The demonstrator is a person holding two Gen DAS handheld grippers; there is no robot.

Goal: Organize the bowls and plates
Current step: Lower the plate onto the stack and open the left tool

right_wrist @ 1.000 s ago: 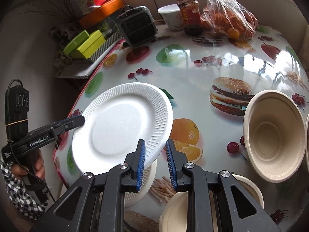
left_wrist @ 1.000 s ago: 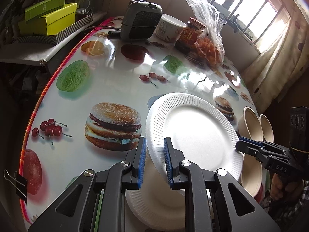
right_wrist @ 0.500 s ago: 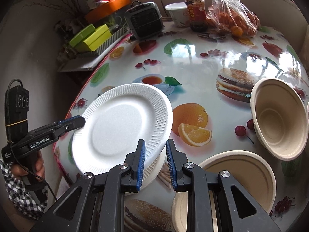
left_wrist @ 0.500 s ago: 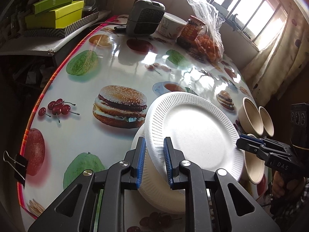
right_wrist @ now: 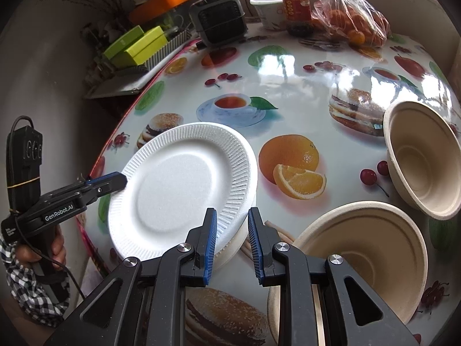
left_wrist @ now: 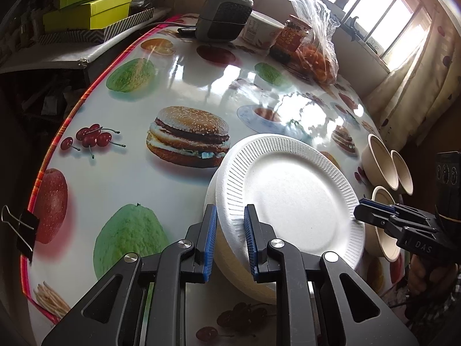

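Note:
A white foam plate hangs tilted just above a second white plate lying on the printed tablecloth. My left gripper is shut on its near rim; in the right wrist view that gripper pinches the plate's left edge. My right gripper is shut on the opposite rim, and its tips show in the left wrist view. Beige paper bowls stand to the right: a wide one close by, a deeper one beyond it, and a pair near the table's edge.
At the table's far end stand a grey heater, a white tub, a red-lidded jar and a bag of oranges. Green boxes sit on a side shelf. A binder clip grips the table's left edge.
Both grippers have carried the white plate toward the table's near side and a little lower, so it now hangs closely over the lower plate. Neither grip has changed.

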